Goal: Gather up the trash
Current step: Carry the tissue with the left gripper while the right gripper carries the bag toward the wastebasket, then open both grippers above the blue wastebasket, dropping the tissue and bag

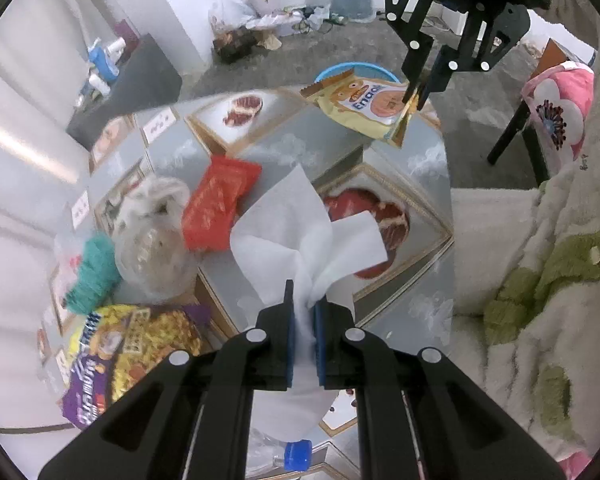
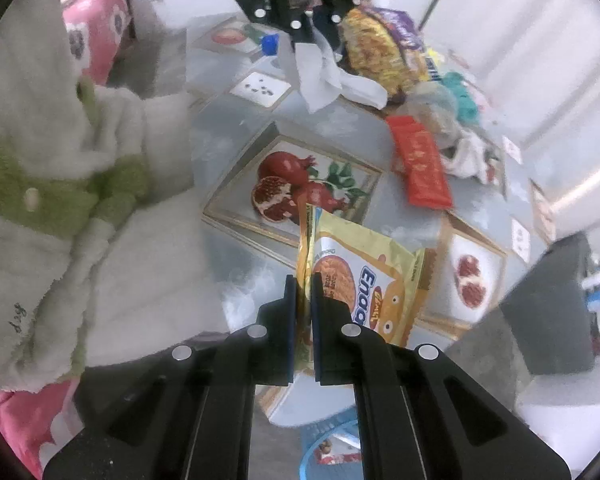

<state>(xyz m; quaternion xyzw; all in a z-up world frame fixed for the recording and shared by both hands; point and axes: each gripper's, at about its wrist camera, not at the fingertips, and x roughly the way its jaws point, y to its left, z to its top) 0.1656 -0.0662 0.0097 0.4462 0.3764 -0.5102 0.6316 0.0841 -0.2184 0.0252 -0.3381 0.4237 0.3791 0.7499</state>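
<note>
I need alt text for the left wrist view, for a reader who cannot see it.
The left gripper pinches a white tissue above a cluttered table. A red wrapper and a purple-and-yellow snack bag lie there; beyond, the right gripper holds a yellow snack packet near a blue bin.

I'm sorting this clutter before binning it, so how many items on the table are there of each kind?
Snack wrappers: 3 (yellow Enaak packet, red wrapper, purple-yellow noodle bag)
White tissue: 1
Clear plastic bag: 1
Teal fluffy item: 1
Blue-capped bottle: 1
Total: 7
</note>
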